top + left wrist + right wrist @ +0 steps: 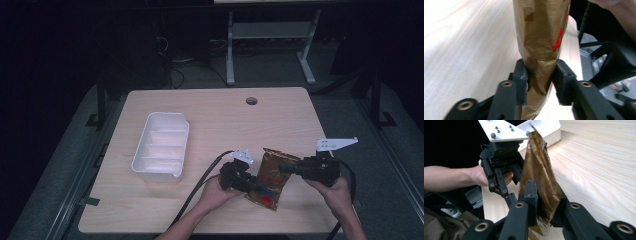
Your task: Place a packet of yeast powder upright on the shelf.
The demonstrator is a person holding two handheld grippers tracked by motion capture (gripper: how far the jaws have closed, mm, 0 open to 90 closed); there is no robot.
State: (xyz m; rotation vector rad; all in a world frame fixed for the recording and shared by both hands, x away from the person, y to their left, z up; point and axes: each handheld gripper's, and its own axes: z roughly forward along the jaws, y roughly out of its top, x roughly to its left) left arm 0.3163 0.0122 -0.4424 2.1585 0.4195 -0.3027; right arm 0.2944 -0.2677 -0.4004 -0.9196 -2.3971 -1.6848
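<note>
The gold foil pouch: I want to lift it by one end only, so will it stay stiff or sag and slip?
The gold foil pouch probably flexes: its film creases where the left gripper pinches it. It looks light, as both grippers hold it by thin edges. The glossy film may slip, so the right gripper should probably keep its hold.

From my station the high view is dim: only the table (210,115) catches light from above, and the room around it sinks into black. My gripper views are brighter, with the tabletop washed pale by glare and the near jaws soft.
</note>
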